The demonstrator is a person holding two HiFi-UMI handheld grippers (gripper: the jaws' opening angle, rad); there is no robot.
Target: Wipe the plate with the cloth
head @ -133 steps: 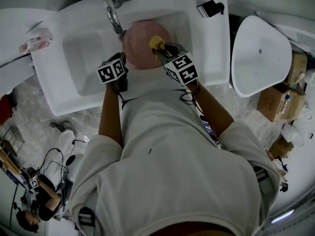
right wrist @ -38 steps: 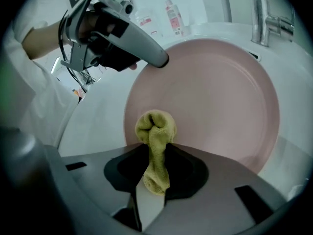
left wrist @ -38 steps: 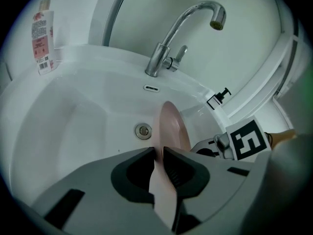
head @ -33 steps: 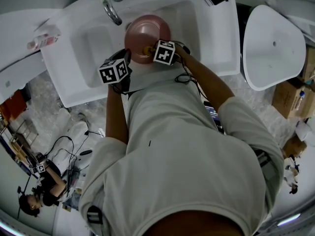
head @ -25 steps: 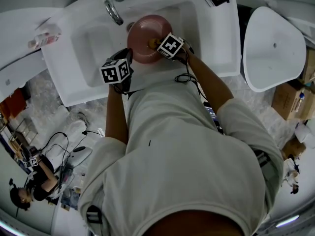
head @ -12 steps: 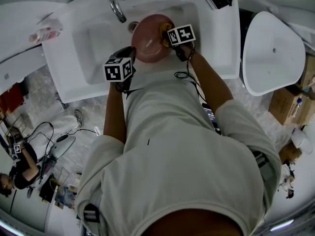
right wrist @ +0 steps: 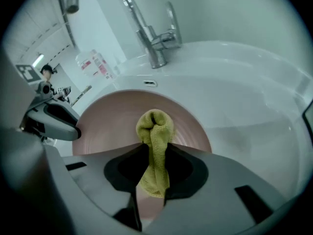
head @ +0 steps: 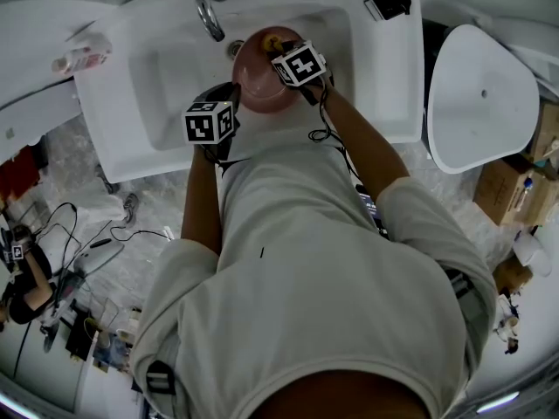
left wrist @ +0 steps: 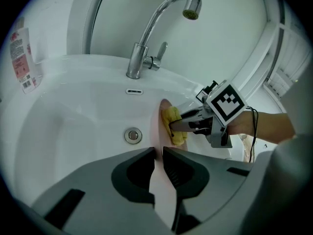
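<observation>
Right gripper [right wrist: 155, 148] is clamped on the yellow cloth [right wrist: 155, 124], and the cloth's bunched end presses against the face of the pink plate [right wrist: 107, 119]. Left gripper [left wrist: 159, 153] has its jaws nearly together, pinching the plate's rim and holding it in the white sink [head: 157, 77], near the drain [left wrist: 132, 135] and in front of the chrome tap [left wrist: 146, 48]. A red-labelled bottle [head: 77, 59] is on the counter to the left, and a small black thing [head: 387, 5] sits at the sink's far right corner. Right of the sink are a white oval tub [head: 480, 94] and cardboard boxes [head: 502, 177]; cables [head: 96, 243] trail over the floor at left
</observation>
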